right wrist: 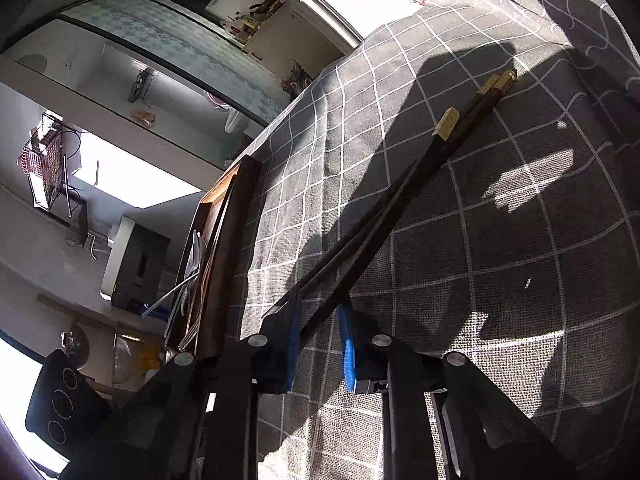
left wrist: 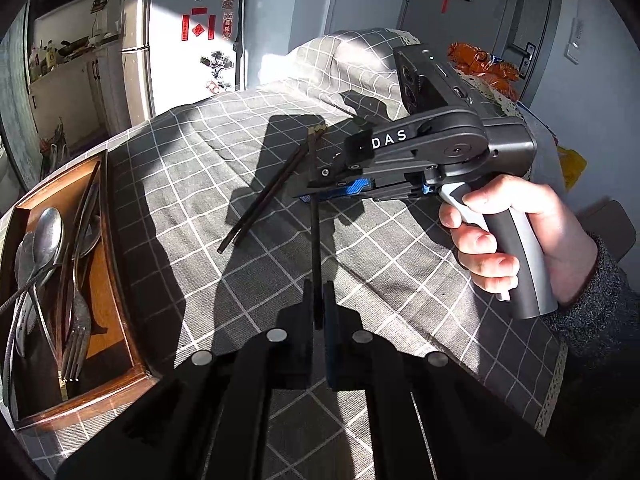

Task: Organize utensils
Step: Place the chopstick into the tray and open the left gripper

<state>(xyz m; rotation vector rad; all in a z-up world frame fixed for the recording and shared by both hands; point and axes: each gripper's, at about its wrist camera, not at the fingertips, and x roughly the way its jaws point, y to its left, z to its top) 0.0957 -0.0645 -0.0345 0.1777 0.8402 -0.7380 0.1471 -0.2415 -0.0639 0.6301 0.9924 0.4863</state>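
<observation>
Gripping a dark chopstick (left wrist: 316, 248) at its near end, the left gripper (left wrist: 318, 308) has its jaws clamped tight on the thin stick, which rises straight ahead from the fingertips to the right gripper (left wrist: 316, 195). A hand (left wrist: 500, 236) in a grey knitted sleeve holds that second tool by its handle, ahead and to the right of the left gripper, above a grey checked tablecloth (left wrist: 400, 280).

Seen from the right wrist, the same chopstick runs between the blue pads (right wrist: 350, 348), which stand narrowly apart around it; whether they pinch it cannot be told. Its gold-capped end points away, up and to the right.

Two more chopsticks (left wrist: 272, 192) lie side by side on the cloth just beyond the right gripper's tip. A wooden tray (left wrist: 116, 264) sits to the left of the left gripper, holding spoons (left wrist: 50, 232) and forks (left wrist: 76, 344).
</observation>
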